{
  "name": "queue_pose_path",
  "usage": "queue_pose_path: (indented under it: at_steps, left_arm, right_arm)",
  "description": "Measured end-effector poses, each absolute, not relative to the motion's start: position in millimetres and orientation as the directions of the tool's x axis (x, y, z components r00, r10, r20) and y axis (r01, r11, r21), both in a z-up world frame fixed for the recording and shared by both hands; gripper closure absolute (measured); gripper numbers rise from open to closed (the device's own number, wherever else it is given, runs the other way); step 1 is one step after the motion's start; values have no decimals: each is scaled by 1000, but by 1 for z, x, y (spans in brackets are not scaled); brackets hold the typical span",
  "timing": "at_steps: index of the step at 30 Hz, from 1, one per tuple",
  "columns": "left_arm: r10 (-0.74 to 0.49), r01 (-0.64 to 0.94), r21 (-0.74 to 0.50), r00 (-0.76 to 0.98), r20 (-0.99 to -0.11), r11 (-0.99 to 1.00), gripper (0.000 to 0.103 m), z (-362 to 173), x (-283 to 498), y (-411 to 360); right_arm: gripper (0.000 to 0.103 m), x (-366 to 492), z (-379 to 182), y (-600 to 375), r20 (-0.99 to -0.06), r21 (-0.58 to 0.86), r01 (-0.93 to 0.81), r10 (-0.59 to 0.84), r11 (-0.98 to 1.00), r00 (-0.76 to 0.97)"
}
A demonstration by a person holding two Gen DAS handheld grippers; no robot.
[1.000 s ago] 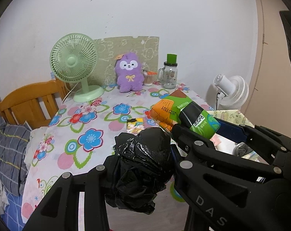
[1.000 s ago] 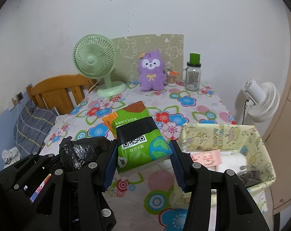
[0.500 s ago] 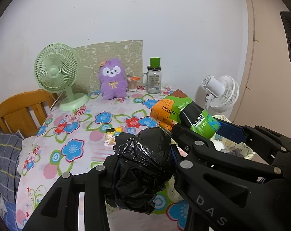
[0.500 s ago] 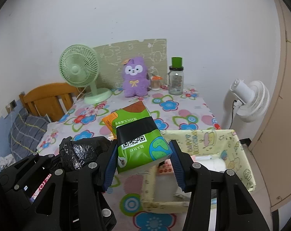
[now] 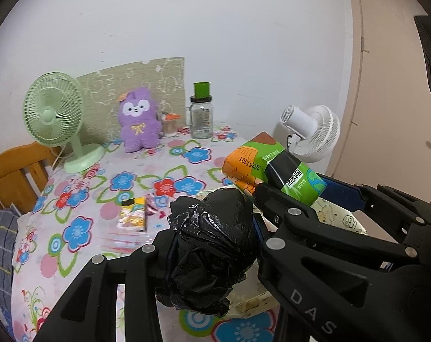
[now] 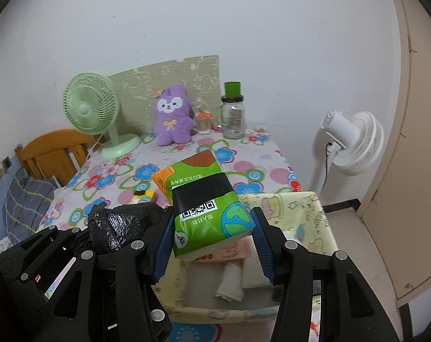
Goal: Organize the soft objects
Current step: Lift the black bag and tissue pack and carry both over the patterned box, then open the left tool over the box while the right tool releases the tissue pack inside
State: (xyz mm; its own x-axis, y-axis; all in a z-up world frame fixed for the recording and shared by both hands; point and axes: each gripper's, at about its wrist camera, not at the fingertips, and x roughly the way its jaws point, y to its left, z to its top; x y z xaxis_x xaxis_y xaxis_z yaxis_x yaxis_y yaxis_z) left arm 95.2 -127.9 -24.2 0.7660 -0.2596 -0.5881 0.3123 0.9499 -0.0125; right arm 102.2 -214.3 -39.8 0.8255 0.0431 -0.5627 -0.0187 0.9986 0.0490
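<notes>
My left gripper (image 5: 214, 228) is shut on a crumpled black plastic bag (image 5: 212, 256), held above the flowered table (image 5: 81, 233). Just to its right, my right gripper (image 6: 211, 222) is shut on a green and orange tissue pack (image 6: 207, 199), its blue pads pressing on the pack's sides. The pack hangs over the near left part of a yellow fabric basket (image 6: 315, 208) at the table's right end. Inside the basket lie a pink pack (image 6: 232, 252) and a rolled white cloth (image 6: 229, 285). A purple plush toy (image 6: 172, 116) sits at the back of the table.
A green desk fan (image 5: 56, 116) and a glass jar with a green lid (image 5: 201, 119) stand by the wall. A small yellow packet (image 5: 133, 216) lies mid-table. A white fan (image 6: 352, 142) stands right of the table; a wooden frame (image 5: 10, 171) is at left.
Both grippers have travelled to the right together, each keeping its load. The basket has slid under the tissue pack, and the fan and plush have shifted left in both views.
</notes>
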Motion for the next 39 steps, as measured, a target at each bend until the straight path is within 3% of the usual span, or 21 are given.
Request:
queue_pose_path:
  at_steps: [22, 26, 33, 39]
  left_arm:
    - [-348, 441, -19, 681, -644, 897, 56, -46, 124, -194]
    - [-335, 441, -5, 674, -658, 897, 46, -52, 131, -199]
    - [-295, 429, 42, 686, -666, 902, 16, -55, 135, -198]
    - [-257, 412, 83, 701, -665, 908, 12, -57, 140, -191]
  right_arm:
    - [48, 120, -63, -279, -606, 74, 108, -41, 991, 794]
    - [48, 126, -69, -284, -621, 72, 123, -52, 990, 782]
    - [48, 135, -78, -287, -637, 90, 122, -36, 988, 770]
    - [48, 145, -82, -280, -647, 103, 94, -6, 990, 762]
